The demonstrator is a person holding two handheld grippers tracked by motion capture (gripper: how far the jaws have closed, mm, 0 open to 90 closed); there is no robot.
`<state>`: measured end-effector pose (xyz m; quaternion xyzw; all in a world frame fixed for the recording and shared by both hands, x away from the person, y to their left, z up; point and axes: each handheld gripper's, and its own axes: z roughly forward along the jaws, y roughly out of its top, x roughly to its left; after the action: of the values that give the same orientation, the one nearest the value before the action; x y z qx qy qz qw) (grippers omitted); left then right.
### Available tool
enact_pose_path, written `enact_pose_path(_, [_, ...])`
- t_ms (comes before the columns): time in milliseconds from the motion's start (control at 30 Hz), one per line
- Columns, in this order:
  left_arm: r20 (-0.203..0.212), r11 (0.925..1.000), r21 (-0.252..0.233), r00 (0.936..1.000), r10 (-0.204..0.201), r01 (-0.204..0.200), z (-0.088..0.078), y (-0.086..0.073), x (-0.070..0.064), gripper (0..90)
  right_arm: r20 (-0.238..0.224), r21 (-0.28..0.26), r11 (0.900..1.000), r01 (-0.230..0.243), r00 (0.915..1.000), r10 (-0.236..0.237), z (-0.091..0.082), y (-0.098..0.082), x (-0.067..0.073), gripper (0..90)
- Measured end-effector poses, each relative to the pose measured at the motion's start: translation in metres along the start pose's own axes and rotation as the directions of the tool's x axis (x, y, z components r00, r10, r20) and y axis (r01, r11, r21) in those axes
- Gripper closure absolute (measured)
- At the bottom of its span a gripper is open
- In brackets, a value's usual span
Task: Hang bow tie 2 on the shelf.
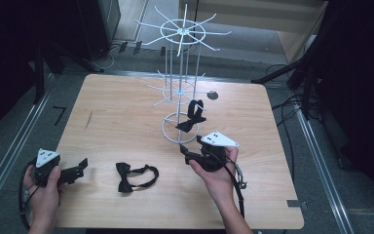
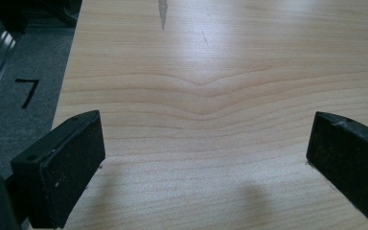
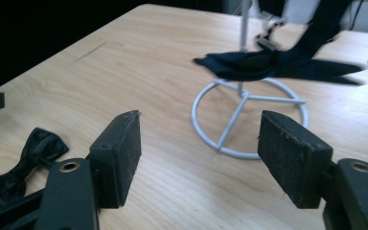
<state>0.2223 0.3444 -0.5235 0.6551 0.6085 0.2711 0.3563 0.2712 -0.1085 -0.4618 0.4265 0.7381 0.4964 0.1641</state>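
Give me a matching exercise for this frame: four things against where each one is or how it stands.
Things:
1. bow tie on the rack
2. bow tie on the table
3. left tongs
4. white wire rack

States:
A. lying flat between the two hands
B. standing upright at the table's middle
C. hanging low on a hook
D. open over bare wood

Pairs: 1-C, 2-A, 3-D, 4-B

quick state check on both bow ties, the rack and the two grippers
bow tie on the table: lying flat, strap looped, untouched
bow tie on the rack: hanging from a low hook
rack: upright, its other hooks bare
left gripper: open, nothing between its fingers
right gripper: open, nothing between its fingers
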Motion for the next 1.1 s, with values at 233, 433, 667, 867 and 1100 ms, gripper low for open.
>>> enact_pose_path(233, [-0.005, 1.0000, -0.001, 1.0000, -0.001, 0.001, 0.000, 0.000, 0.000, 0.0, -0.023, 0.053, 0.998, 0.031, 0.9993, -0.030, 0.015, -0.009, 0.013, 33.5])
enact_pose_path(433, [-0.005, 0.9999, 0.001, 0.9999, 0.010, -0.010, 0.001, 0.000, -0.002, 0.0, -0.041, 0.101, 0.993, 0.053, 0.9979, -0.049, 0.026, -0.019, 0.026, 34.2])
enact_pose_path(667, [-0.001, 1.0000, -0.009, 1.0000, 0.004, -0.004, 0.000, 0.000, -0.002, 0.0, -0.066, 0.147, 0.986, 0.073, 0.9958, -0.063, 0.037, -0.026, 0.036, 34.2])
enact_pose_path(867, [-0.004, 0.9999, -0.012, 1.0000, 0.007, -0.007, -0.001, 0.000, -0.001, 0.0, -0.092, 0.178, 0.981, 0.076, 0.9939, -0.060, 0.046, -0.032, 0.041, 36.6])
enact_pose_path(1100, [-0.005, 0.9998, -0.018, 0.9999, 0.009, -0.009, -0.002, -0.001, -0.002, 0.0, -0.122, 0.207, 0.974, 0.090, 0.9903, -0.066, 0.054, -0.039, 0.048, 38.3])
